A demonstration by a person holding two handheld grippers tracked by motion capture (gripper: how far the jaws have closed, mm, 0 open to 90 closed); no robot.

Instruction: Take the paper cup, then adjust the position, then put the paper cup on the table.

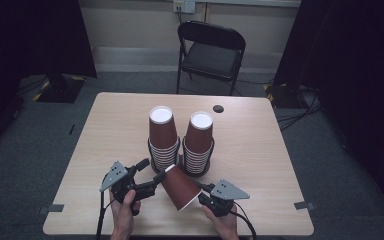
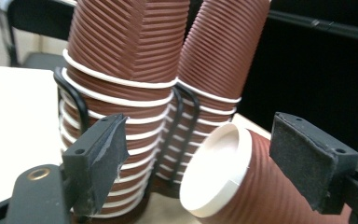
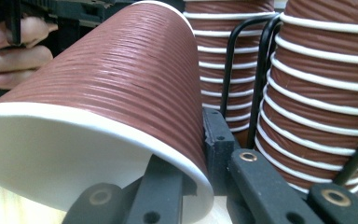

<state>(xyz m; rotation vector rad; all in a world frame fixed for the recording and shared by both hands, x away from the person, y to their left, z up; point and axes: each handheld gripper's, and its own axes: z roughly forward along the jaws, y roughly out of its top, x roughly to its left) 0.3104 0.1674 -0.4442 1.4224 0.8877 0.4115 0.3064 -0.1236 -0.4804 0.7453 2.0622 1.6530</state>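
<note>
- The left gripper (image 1: 150, 177) is at the left of the table (image 1: 260, 150). Its jaws are open. The small end of the cup (image 1: 181, 187) sits between them, but its pads (image 2: 100, 156) do not press on it.
- The left gripper view shows the cup's white bottom (image 2: 212, 175) up close. From above you cannot see this.
- The cup lies tilted in the middle, near the front edge, just in front of the two stacks.
- The right gripper (image 1: 205, 192) pinches the cup's rim (image 3: 98, 126) tight. One jaw is inside the cup and one is outside, as the right gripper view shows.
- Behind the cup a black wire rack (image 1: 181, 159) holds two stacks (image 1: 161, 137) of brown cups, upside down. The rack stands right in the way of the cup.
- Far back is a black chair (image 1: 210, 50). A small dark hole (image 1: 218, 108) is in the table.
</note>
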